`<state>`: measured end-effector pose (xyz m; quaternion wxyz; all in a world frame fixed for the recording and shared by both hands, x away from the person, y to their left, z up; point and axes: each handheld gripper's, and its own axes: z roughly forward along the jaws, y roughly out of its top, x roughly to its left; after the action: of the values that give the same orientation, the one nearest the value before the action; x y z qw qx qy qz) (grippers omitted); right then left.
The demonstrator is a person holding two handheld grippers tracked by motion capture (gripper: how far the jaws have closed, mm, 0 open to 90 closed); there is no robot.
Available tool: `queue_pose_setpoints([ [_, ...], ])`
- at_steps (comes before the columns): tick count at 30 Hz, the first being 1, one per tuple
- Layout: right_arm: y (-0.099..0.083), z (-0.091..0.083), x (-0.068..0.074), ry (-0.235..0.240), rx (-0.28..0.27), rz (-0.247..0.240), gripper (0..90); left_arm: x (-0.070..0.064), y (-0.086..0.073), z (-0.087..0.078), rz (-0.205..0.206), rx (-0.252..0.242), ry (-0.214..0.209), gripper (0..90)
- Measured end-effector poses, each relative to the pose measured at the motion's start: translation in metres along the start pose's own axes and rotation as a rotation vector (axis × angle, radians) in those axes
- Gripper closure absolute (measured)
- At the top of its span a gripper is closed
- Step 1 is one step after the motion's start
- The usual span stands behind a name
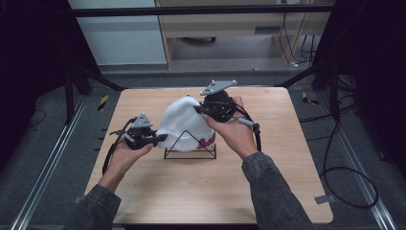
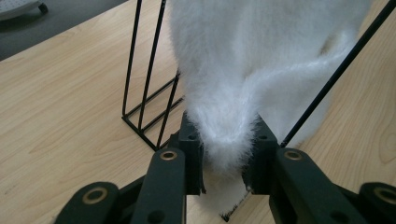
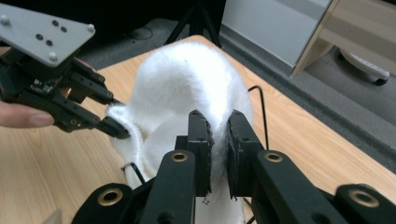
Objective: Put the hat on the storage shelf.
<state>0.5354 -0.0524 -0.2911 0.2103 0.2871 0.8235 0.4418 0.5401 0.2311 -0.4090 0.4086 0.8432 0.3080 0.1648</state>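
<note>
At frame centre, the white fluffy hat (image 1: pixel 184 125) drapes the black wire stand (image 1: pixel 190 152), left tool (image 1: pixel 162 138) clamped on its left edge, right tool (image 1: pixel 197 109) on its upper right.

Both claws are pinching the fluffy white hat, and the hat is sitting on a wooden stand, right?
Not quite: the stand is thin black wire, not wood, as the high view shows. The rest holds: the left claw and the right claw both pinch the fluffy white hat, which sits on that stand.

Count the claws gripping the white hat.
2. The left claw pinches the white fluffy hat at its left edge; the right claw pinches its upper right side.
</note>
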Motion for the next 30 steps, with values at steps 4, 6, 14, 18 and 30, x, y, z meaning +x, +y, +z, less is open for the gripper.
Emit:
queue_pose_setpoints([
  [4, -0.004, 0.003, 0.002, 0.008, 0.008, -0.002, 82.0, 0.002, -0.006, 0.001, -0.020, -0.002, -0.008, 72.4],
  [6, -0.005, 0.005, 0.003, 0.010, 0.010, 0.004, 82.0, 0.002, -0.008, 0.002, -0.019, 0.001, -0.010, 72.4],
  [14, -0.009, 0.014, 0.008, 0.026, 0.048, 0.000, 81.6, 0.003, -0.018, 0.005, -0.009, 0.029, -0.014, 72.4],
  [18, -0.013, 0.017, 0.009, 0.032, 0.058, 0.004, 81.5, 0.004, -0.023, 0.005, -0.019, 0.029, -0.015, 72.2],
  [30, -0.019, 0.020, 0.014, 0.047, 0.076, 0.005, 77.1, 0.006, -0.033, 0.008, -0.038, 0.026, -0.024, 70.7],
])
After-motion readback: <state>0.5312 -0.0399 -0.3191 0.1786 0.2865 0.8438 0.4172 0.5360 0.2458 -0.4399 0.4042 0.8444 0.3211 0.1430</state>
